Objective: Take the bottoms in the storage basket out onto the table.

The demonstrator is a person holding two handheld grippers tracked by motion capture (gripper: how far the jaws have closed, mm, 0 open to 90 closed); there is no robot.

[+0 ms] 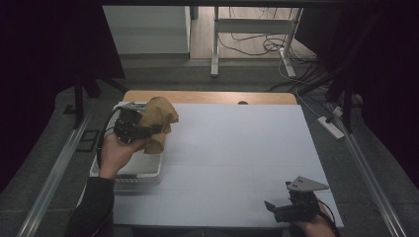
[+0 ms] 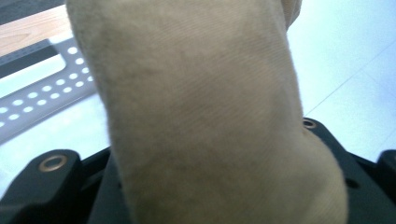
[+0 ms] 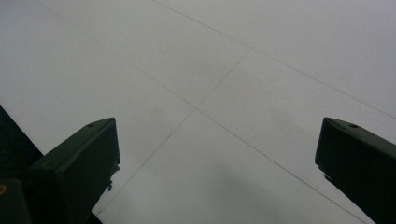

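Observation:
A tan cloth (image 1: 159,118) hangs bunched above the white basket (image 1: 143,170) at the table's left side. My left gripper (image 1: 155,130) is shut on the tan cloth and holds it up over the basket's far end. In the left gripper view the cloth (image 2: 205,116) hangs right in front of the camera and covers both jaws. At the table's front right corner my right gripper (image 1: 271,207) rests low, open, with nothing between its fingers. In the right gripper view its jaws stand wide apart over the bare white table (image 3: 224,70).
The basket's perforated rim (image 2: 42,93) lies behind the cloth, with the wooden table edge (image 1: 207,96) beyond it. Past the table stand white desk legs (image 1: 215,44) and floor cables (image 1: 267,47). A power strip (image 1: 332,127) lies on the floor at right.

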